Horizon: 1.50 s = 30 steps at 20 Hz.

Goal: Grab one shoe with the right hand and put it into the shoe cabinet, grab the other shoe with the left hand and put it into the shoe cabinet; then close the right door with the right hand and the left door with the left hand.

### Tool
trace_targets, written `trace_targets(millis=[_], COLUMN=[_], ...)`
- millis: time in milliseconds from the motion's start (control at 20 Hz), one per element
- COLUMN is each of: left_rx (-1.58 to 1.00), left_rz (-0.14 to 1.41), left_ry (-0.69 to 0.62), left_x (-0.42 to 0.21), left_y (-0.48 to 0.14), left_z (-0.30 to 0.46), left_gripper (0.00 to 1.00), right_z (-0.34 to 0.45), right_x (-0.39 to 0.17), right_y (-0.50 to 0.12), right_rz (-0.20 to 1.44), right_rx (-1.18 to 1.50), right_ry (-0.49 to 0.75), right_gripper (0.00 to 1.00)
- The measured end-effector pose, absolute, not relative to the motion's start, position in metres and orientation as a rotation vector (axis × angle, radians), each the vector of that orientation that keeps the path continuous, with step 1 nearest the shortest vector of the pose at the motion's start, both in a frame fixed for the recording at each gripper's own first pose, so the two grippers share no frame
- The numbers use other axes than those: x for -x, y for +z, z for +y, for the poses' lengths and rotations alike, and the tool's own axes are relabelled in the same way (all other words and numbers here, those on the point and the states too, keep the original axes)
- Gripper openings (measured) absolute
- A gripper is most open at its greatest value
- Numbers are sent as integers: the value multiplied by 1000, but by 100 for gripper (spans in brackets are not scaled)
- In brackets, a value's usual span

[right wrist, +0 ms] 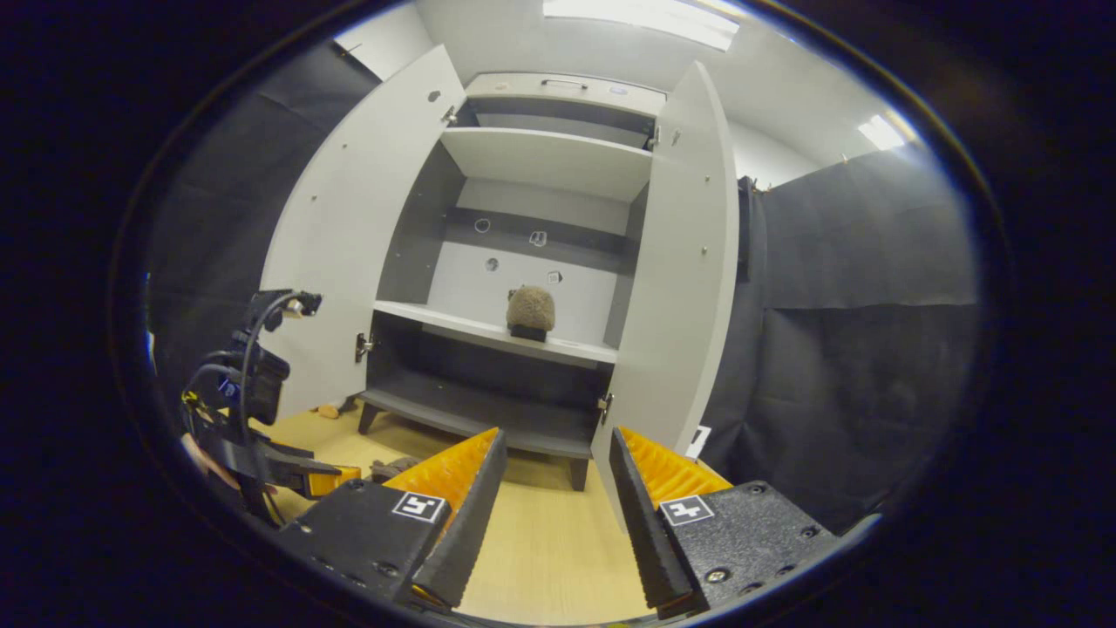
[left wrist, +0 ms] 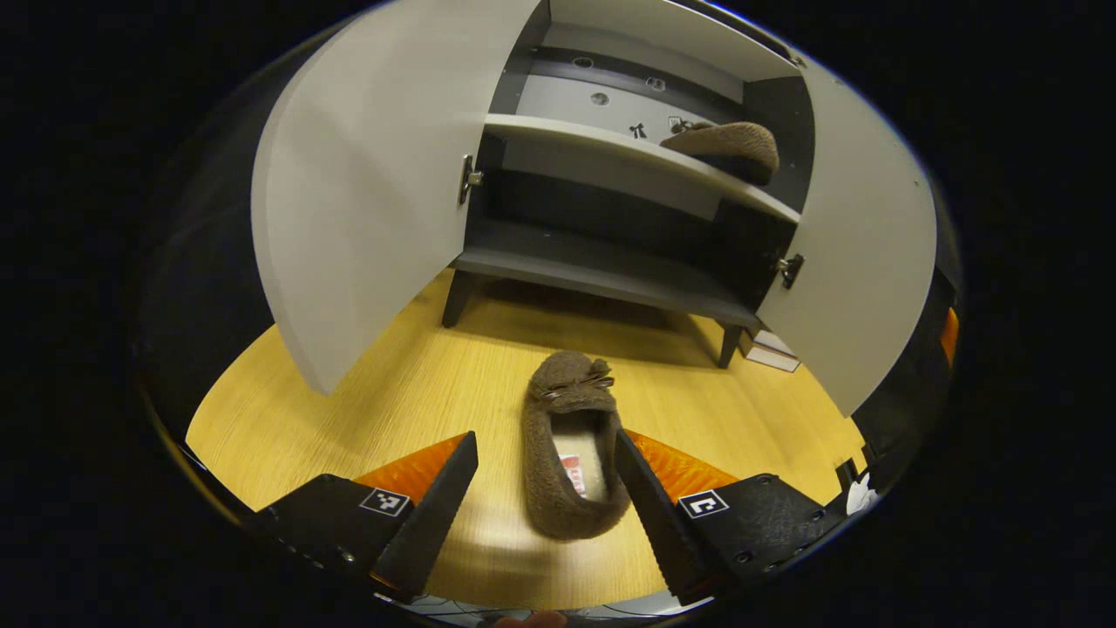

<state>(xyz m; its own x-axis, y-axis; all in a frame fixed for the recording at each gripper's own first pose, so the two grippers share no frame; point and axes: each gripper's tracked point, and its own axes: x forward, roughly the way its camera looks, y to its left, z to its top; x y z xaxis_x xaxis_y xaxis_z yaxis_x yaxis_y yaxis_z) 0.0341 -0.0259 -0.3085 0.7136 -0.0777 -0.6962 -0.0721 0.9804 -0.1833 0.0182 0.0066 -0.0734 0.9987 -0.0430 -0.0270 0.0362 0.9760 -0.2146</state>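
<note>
Brown and fuzzy, one shoe (left wrist: 571, 445) lies on the wooden floor (left wrist: 418, 384) right in front of your left tongs (left wrist: 545, 488). Its heel end sits between the two fingers, and its toe with the little bow points away from you, toward the cabinet (left wrist: 610, 209). The left tongs are spread wide and hold nothing. The right finger looks very close to the side of the shoe, but you cannot tell if it touches. The left finger is apart from it.

The other shoe (right wrist: 531, 312) already sits on the middle shelf (right wrist: 488, 330) of the cabinet, straight ahead of your right tongs (right wrist: 549, 515) and well away from them. The right tongs are spread apart too, with nothing in them. Your left tongs (right wrist: 288, 475) show off to their left side, low near the floor.

Both doors stand open, the left door (left wrist: 366, 183) and the right door (left wrist: 863, 253).

So the first shoe looks done, and now it is the second shoe's turn. Next, you likely need to go down a bit more so the fingers are on both sides of the shoe, then squeeze its soft sides gently. After that, lift it up to a shelf. The doors come last.
</note>
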Motion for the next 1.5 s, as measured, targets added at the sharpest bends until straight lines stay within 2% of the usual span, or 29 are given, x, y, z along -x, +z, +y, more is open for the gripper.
trace_targets(millis=[400, 650, 700, 800, 850, 900, 950, 1000, 1050, 1200, 1350, 1500], left_rx=[219, 231, 246, 270, 278, 284, 282, 282, 270, 293, 201, 203], left_rz=[909, 890, 883, 872, 858, 849, 843, 839, 837, 839, 776, 676], left_ry=[39, 62, 64, 55, 47, 38, 44, 37, 46, 38, 89, 40], left_x=[-68, -86, -88, -91, -93, -96, -95, -97, -97, -88, -75, -73], left_y=[-385, -400, -399, -399, -398, -398, -396, -396, -396, -391, -349, -280], left_z=[-18, -13, -16, -24, -29, -33, -35, -36, -32, -29, -15, -23], left_gripper=[96, 93, 88, 69, 63, 48, 40, 20, 20, 0, 0, 0], right_z=[-10, -16, -16, -15, -14, -14, -13, -12, -10, -3, 0, 6], right_x=[-24, -29, -30, -32, -32, -33, -33, -32, -32, -35, -36, -37], right_y=[-85, -87, -88, -90, -91, -91, -91, -92, -93, -96, -94, -96], right_rz=[83, 93, 97, 105, 107, 108, 107, 107, 109, 115, 109, 109], right_rx=[230, 232, 231, 232, 232, 233, 233, 232, 233, 230, 233, 231], right_ry=[-84, -100, -100, -96, -93, -90, -88, -82, -76, -48, -35, -18], right_gripper=[75, 75, 75, 75, 75, 75, 75, 75, 75, 75, 75, 75])
